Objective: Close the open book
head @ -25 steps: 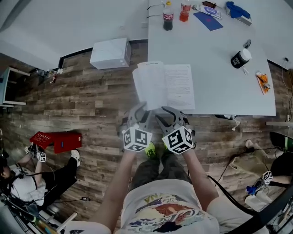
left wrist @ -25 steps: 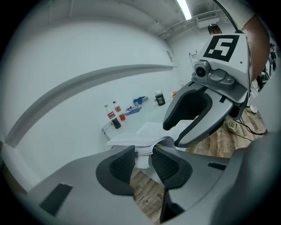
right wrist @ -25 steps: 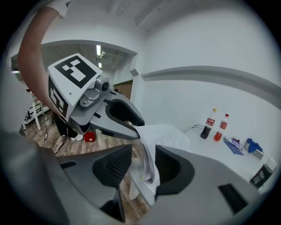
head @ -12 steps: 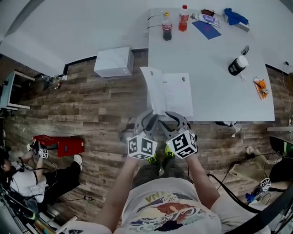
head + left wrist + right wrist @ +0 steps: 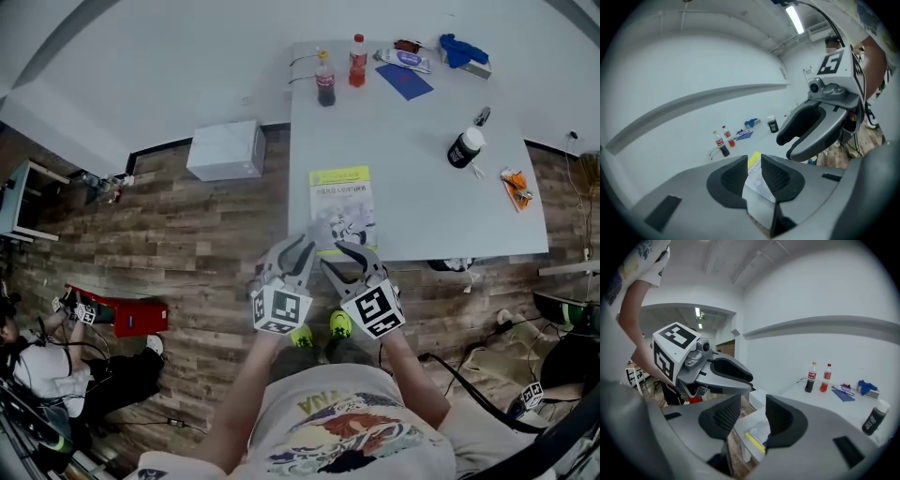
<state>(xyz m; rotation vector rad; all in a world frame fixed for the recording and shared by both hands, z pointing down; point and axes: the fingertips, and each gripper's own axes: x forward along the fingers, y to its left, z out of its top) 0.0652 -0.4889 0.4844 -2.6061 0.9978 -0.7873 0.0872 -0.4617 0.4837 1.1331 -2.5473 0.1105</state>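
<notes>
Book (image 5: 342, 208) lies closed in head view; left gripper (image 5: 753, 159), right gripper (image 5: 753, 399) show fingers spread, seemingly empty.

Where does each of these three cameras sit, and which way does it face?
Head view: on the person's head, facing steeply down at the table, closed book, left gripper, right gripper, forearms and shirt.
Left gripper view: on the left gripper, looking along its parted jaws across the table toward the bottles; the right gripper and an arm show.
Right gripper view: on the right gripper, likewise; the left gripper and an arm show.
All share the book and bottles.
</notes>
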